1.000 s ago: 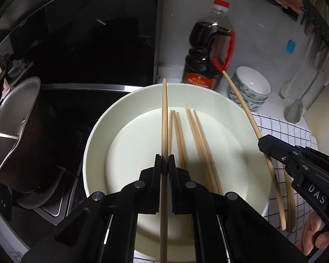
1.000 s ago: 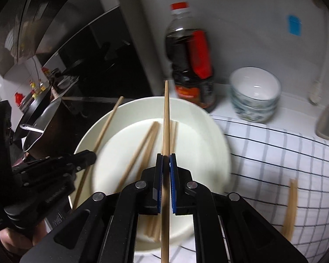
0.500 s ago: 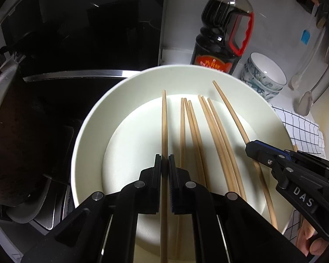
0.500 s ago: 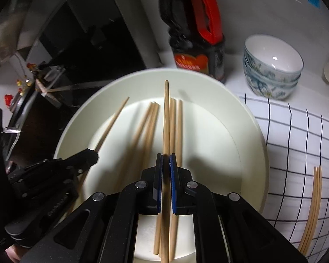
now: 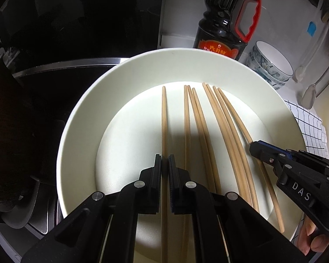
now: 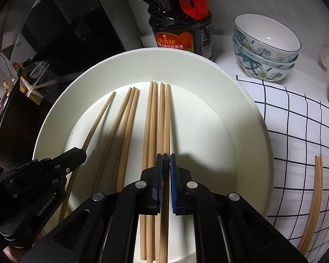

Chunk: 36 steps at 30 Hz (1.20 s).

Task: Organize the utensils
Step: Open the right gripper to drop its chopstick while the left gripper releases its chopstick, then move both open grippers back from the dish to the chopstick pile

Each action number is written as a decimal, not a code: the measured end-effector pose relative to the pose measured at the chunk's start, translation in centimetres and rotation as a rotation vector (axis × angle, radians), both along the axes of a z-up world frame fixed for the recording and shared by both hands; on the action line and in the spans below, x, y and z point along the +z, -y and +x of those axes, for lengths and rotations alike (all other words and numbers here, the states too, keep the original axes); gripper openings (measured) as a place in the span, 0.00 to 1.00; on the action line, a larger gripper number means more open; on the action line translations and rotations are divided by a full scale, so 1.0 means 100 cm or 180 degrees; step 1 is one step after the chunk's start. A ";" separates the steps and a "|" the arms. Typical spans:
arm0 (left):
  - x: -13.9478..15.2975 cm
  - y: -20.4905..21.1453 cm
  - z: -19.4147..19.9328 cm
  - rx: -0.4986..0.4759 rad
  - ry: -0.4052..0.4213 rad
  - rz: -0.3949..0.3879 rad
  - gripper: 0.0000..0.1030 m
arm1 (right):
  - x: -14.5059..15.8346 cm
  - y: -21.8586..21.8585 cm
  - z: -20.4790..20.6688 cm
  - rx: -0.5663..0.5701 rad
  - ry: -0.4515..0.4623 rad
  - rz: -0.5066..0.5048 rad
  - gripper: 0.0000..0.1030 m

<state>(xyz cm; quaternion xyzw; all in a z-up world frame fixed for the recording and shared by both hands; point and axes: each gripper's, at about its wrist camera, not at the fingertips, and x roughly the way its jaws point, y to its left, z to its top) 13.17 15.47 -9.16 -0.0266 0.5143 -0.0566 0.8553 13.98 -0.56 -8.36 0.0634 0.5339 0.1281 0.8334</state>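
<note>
Writing: your right gripper carries "DAS" on its side; your left gripper reads "GenRobot.AI".
Bottle: soy sauce bottle at the far side, red label (Chinese characters).
Left gripper: pinches the leftmost chopstick low over the white plate.
Right gripper: pinches the rightmost chopstick beside the loose chopsticks lying on the plate.
Cloth: spare chopsticks lie on the checked cloth, right.

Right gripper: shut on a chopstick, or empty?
Shut on a chopstick: right gripper pads pinch it over the plate.
</note>
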 end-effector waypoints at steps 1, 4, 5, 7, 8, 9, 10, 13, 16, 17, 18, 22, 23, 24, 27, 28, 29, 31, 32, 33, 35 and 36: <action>-0.001 0.000 0.001 0.0000 -0.0017 -0.0005 0.07 | 0.000 0.000 0.000 -0.0002 -0.0005 0.0003 0.06; -0.004 0.000 0.002 0.0000 -0.0058 -0.0012 0.07 | -0.003 0.000 0.001 0.0014 -0.0027 -0.0006 0.06; -0.004 0.001 0.001 0.0000 -0.0064 -0.0010 0.07 | -0.003 0.000 0.001 0.0014 -0.0029 -0.0009 0.06; -0.005 0.001 0.001 0.0003 -0.0080 0.0006 0.07 | -0.004 0.000 0.001 0.0013 -0.0038 -0.0007 0.06; -0.005 0.001 0.000 0.0009 -0.0085 0.0010 0.08 | -0.004 0.000 0.002 0.0020 -0.0044 -0.0007 0.06; -0.005 0.000 0.000 0.0021 -0.0097 0.0006 0.12 | -0.004 0.000 0.002 0.0021 -0.0046 -0.0020 0.06; -0.004 0.000 0.001 0.0033 -0.0099 -0.0001 0.21 | -0.005 -0.001 0.002 0.0019 -0.0049 -0.0031 0.06; 0.001 -0.004 -0.003 0.0105 -0.0030 0.0016 0.47 | -0.002 0.001 0.002 -0.0006 -0.0019 -0.0022 0.09; 0.009 -0.005 -0.008 0.0134 0.0038 0.0054 0.55 | 0.006 0.004 0.000 -0.0019 0.0045 -0.0015 0.12; 0.011 -0.006 -0.009 0.0156 0.0063 0.0056 0.57 | 0.008 0.005 -0.001 -0.0021 0.0066 -0.0013 0.14; 0.014 -0.008 -0.011 0.0174 0.0076 0.0054 0.58 | 0.011 0.006 -0.003 -0.0026 0.0094 -0.0005 0.18; 0.021 -0.011 -0.015 0.0236 0.0114 0.0061 0.65 | 0.021 0.011 -0.010 -0.0025 0.0179 0.0052 0.23; 0.024 -0.012 -0.017 0.0252 0.0127 0.0066 0.66 | 0.023 0.011 -0.011 -0.0018 0.0190 0.0059 0.23; 0.026 -0.012 -0.018 0.0262 0.0134 0.0064 0.68 | 0.025 0.010 -0.012 -0.0016 0.0200 0.0060 0.24; 0.030 -0.013 -0.022 0.0291 0.0153 0.0069 0.71 | 0.031 0.012 -0.017 -0.0004 0.0226 0.0083 0.28; 0.031 -0.014 -0.024 0.0297 0.0158 0.0072 0.72 | 0.033 0.012 -0.018 -0.0004 0.0234 0.0092 0.29; 0.033 -0.013 -0.025 0.0307 0.0167 0.0074 0.73 | 0.034 0.013 -0.020 -0.0003 0.0242 0.0100 0.31; 0.036 -0.012 -0.029 0.0315 0.0183 0.0070 0.74 | 0.036 0.013 -0.025 0.0005 0.0255 0.0109 0.32; 0.037 -0.012 -0.031 0.0314 0.0188 0.0068 0.74 | 0.037 0.014 -0.027 0.0007 0.0260 0.0110 0.33; 0.039 -0.011 -0.033 0.0316 0.0194 0.0065 0.75 | 0.038 0.014 -0.029 0.0008 0.0263 0.0112 0.33; 0.042 -0.010 -0.036 0.0323 0.0215 0.0062 0.76 | 0.039 0.016 -0.031 0.0015 0.0268 0.0116 0.36; 0.044 -0.009 -0.039 0.0333 0.0230 0.0065 0.76 | 0.041 0.017 -0.033 0.0017 0.0275 0.0120 0.38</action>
